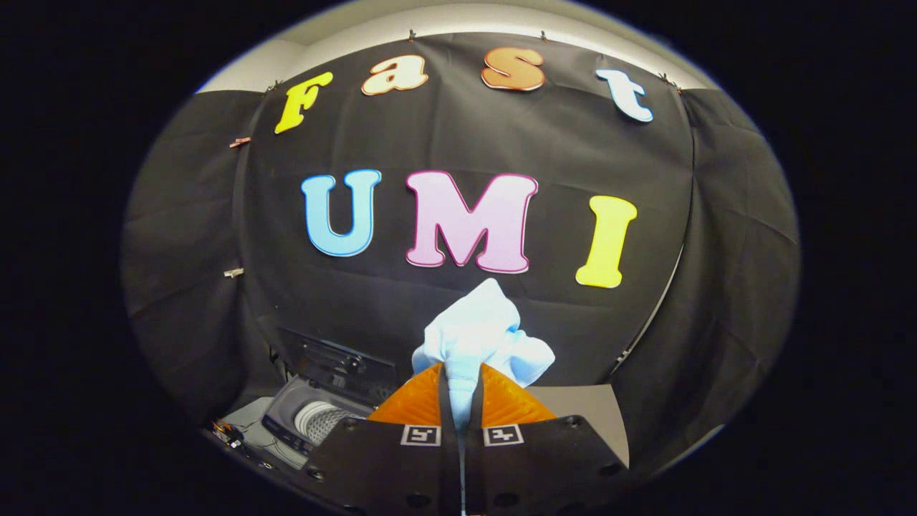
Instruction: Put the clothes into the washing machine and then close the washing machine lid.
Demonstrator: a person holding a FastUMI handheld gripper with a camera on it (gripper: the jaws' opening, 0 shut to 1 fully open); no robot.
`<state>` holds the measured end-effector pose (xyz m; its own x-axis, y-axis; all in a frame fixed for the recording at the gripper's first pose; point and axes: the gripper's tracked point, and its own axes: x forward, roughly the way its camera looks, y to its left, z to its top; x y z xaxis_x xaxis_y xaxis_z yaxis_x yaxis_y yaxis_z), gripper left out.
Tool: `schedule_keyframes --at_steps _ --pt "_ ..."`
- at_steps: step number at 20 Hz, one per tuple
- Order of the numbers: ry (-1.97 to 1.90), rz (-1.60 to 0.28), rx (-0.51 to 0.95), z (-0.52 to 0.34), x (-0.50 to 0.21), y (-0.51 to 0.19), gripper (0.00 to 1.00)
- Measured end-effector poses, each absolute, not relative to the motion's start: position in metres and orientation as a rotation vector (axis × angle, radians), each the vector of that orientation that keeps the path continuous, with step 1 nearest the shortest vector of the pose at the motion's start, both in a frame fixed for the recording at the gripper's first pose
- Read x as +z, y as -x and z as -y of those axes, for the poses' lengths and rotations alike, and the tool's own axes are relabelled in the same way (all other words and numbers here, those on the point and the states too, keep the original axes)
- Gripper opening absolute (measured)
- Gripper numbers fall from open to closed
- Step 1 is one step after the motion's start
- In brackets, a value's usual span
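Clamped between the fingers of the gripper (pixel 460 378), low in the centre of frame, a pale bunched cloth (pixel 478 335) rides aloft, apparently for carrying to the open-lidded washing machine (pixel 315 421) at lower left.

black cloth wall (pixel 501 143) far beyond fingers, small clips (pixel 240 142) on its seams, pale counter (pixel 594 416) just right of fingers

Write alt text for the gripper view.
The claw is shut on a bunched pale blue cloth garment, held up before the booth's black cloth wall. Below and to its left, a small grey top-loading washing machine stands with its lid open.
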<state>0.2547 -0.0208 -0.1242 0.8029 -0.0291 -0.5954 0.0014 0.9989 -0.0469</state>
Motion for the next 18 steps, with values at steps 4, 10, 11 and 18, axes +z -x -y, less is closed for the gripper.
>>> schedule_keyframes --at_steps 4,10,11,18 --pt "0.003 -0.609 0.024 -0.02 -0.102 -0.268 0.07" --pt "-0.02 -0.61 0.132 -0.103 -0.1 -0.283 0.07" --pt "-0.027 -0.615 0.152 -0.117 -0.103 -0.285 0.07" --pt "0.001 -0.649 0.266 -0.201 -0.148 -0.295 0.07"
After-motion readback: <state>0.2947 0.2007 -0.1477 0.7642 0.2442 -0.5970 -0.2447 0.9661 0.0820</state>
